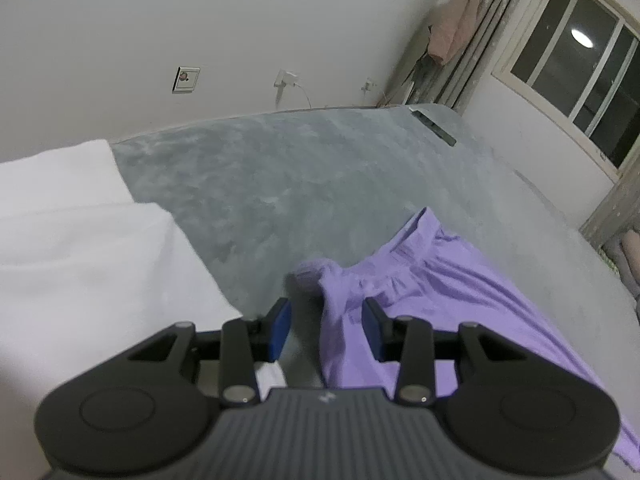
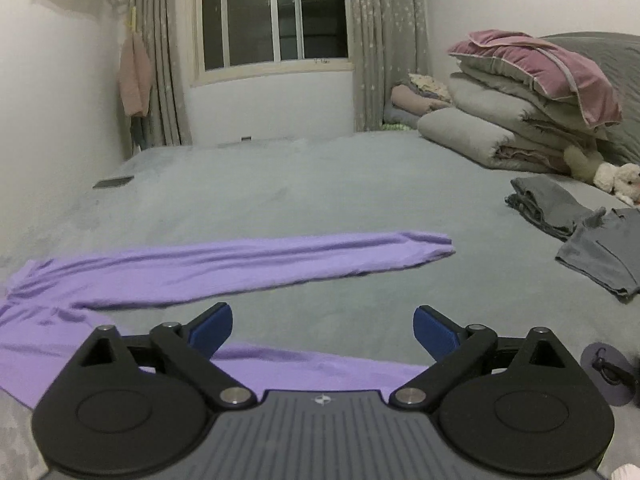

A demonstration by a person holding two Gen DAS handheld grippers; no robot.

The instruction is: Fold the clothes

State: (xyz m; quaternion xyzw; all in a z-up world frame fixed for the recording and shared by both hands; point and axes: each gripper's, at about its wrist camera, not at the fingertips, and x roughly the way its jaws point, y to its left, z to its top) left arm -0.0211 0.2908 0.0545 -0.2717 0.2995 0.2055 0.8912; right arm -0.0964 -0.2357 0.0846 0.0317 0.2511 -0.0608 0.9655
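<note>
Purple pants [image 2: 224, 268] lie spread on the grey bed [image 2: 320, 184], one leg stretched to the right, the other under my right gripper. In the left wrist view the waistband end of the purple pants [image 1: 420, 276] lies bunched on the bed. My left gripper [image 1: 326, 320] is open, low over the edge of the waist fabric, which lies between and under its blue pads [image 1: 280, 330]. My right gripper [image 2: 322, 326] is open wide and empty, above the gap between the two legs.
A white cloth [image 1: 80, 248] lies at the left. Folded grey clothes [image 2: 592, 236] sit at the right. Stacked quilts and a pink pillow [image 2: 528, 100] stand at the back right with a plush toy [image 2: 616, 180]. A dark flat object [image 2: 114, 181] lies by the wall.
</note>
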